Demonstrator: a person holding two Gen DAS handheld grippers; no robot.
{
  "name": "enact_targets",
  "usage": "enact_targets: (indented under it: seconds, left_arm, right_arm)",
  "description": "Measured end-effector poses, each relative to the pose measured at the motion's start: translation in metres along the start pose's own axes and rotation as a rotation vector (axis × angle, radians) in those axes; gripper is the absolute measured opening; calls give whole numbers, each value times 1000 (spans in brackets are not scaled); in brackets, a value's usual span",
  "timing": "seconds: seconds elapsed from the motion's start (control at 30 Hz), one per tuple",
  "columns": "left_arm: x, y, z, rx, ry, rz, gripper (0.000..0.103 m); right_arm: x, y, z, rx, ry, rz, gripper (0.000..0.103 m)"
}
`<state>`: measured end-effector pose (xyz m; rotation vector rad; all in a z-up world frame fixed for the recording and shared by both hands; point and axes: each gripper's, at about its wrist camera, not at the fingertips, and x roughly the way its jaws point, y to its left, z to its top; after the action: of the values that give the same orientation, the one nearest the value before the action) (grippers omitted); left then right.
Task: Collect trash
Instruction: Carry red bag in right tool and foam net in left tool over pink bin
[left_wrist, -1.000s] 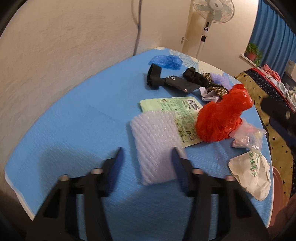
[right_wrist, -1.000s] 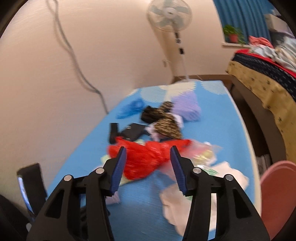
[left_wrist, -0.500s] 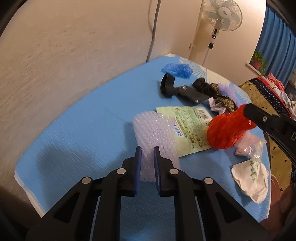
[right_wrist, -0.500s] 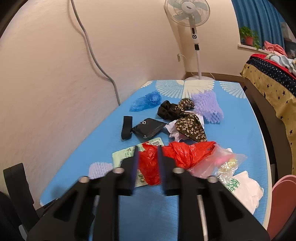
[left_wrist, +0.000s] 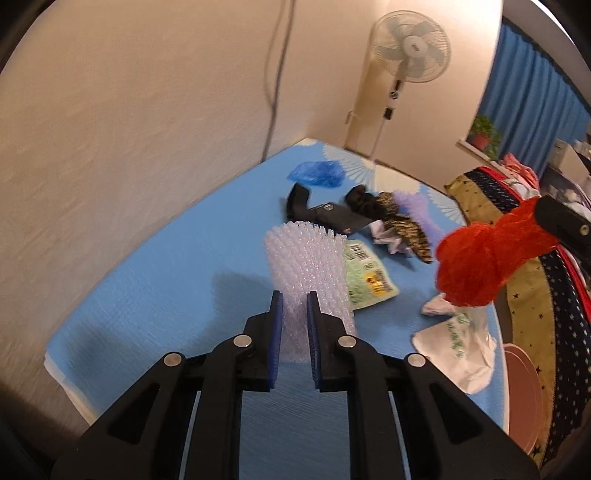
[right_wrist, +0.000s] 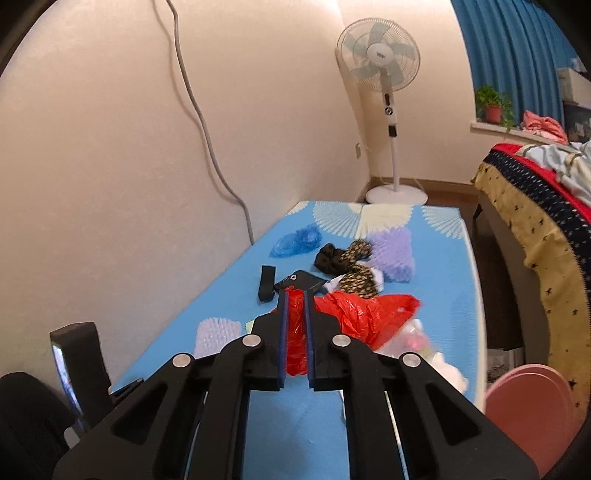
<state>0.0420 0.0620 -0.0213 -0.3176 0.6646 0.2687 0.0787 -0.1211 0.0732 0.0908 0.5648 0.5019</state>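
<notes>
A white foam net sleeve stands up off the blue table, its near end pinched in my left gripper, which is shut on it. My right gripper has its jaws closing, and the pads press on a crumpled red plastic bag. In the left wrist view the red bag hangs in the air at the right. Under it lie a white printed bag and a green wrapper.
Farther back on the table lie a blue bag, a black strap and pouch, dark patterned cloth and a purple foam net. A pink bin stands off the table's right edge, a bed beyond it.
Both grippers have shut, the left on the foam net and the right on the red bag. Both hands have risen and lifted these off the table.
</notes>
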Motion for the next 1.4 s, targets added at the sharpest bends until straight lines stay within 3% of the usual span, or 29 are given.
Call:
enact_targets:
  seconds: [0.47,0.93,1.4]
  left_arm:
    - [-35,-37,-7,102,-69,-105,13]
    - [-40,-61,-13,123,-69,-202,13]
    - [-33,-180,-67,322,7,-441,13]
  right_arm:
    - [-90,-54,10,88,-87,-48,8]
    - [-130,-106,4,145,-95,-136,8]
    - [-164,-192,-42,345,-50,-384,8]
